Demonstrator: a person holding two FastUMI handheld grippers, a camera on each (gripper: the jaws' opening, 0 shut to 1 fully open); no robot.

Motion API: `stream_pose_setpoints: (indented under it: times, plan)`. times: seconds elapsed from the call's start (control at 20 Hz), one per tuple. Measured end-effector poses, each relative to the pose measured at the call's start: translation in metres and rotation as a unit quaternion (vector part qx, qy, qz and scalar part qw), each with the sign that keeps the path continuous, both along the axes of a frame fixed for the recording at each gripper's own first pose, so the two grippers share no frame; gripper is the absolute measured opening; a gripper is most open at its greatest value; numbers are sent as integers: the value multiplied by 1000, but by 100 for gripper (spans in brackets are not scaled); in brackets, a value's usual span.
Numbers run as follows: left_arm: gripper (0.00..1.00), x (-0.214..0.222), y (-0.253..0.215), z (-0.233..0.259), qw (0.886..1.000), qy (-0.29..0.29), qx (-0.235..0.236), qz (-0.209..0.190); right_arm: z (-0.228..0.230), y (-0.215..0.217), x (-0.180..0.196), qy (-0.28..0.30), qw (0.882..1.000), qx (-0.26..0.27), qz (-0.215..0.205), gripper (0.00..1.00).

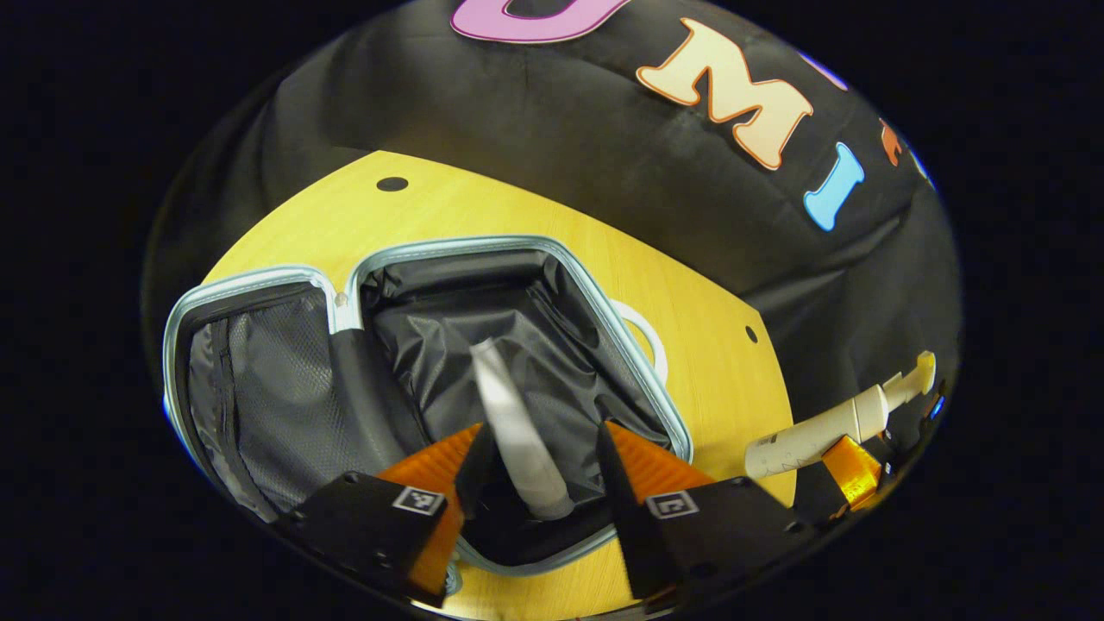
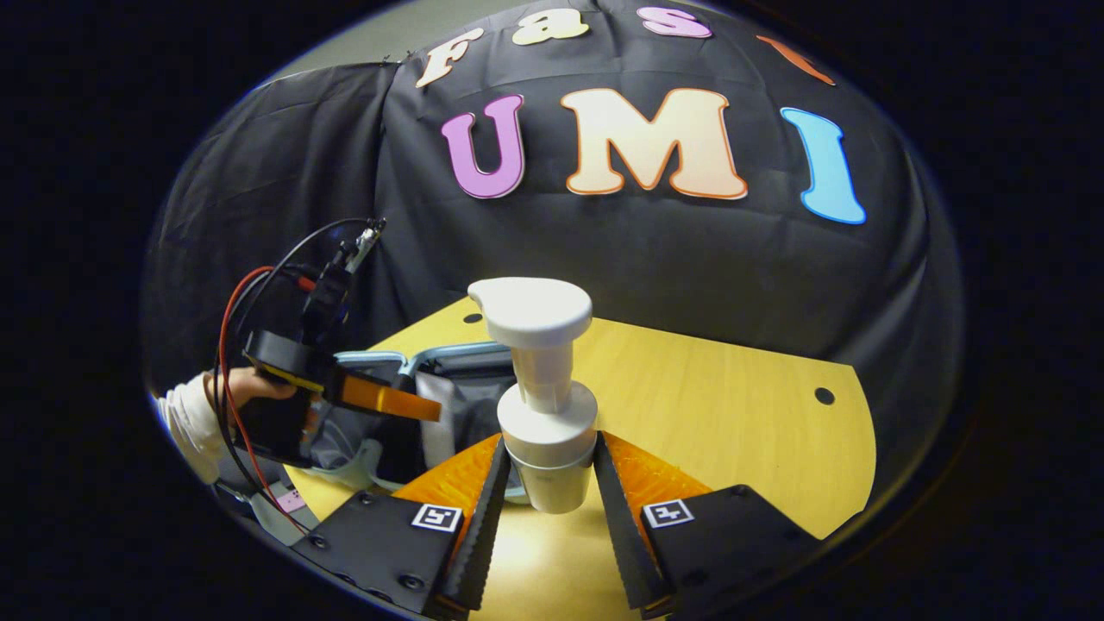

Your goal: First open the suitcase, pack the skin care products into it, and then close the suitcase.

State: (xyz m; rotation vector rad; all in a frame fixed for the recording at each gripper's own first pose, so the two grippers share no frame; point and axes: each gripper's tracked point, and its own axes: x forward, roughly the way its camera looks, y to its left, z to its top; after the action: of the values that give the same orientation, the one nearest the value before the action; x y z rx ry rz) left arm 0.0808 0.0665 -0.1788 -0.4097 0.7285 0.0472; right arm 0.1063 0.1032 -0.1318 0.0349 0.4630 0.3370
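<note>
Suitcase open, tube inside, pump bottle upright

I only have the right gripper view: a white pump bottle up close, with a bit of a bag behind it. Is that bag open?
Observer: Yes. In the left gripper view the suitcase lies open on the table, both halves spread.
Operator: Anything going in?
Observer: A grey tube shows blurred over the lined half, between the jaws of the left gripper.
Operator: Is it gripped?
Observer: No, the jaws stand apart, wider than the tube.
</note>
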Motion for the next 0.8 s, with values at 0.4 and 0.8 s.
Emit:
stream_pose_setpoints:
  times: [0.4, 0.8]
  plan:
    - [87, -48, 61, 66, 994, -98, -8, 50, -41, 75, 35, 62, 993, -50, 81, 62]
    - [86, -191, 221, 104, 951, -155, 17, 268, -119, 115, 52, 176, 975, -86, 106, 61]
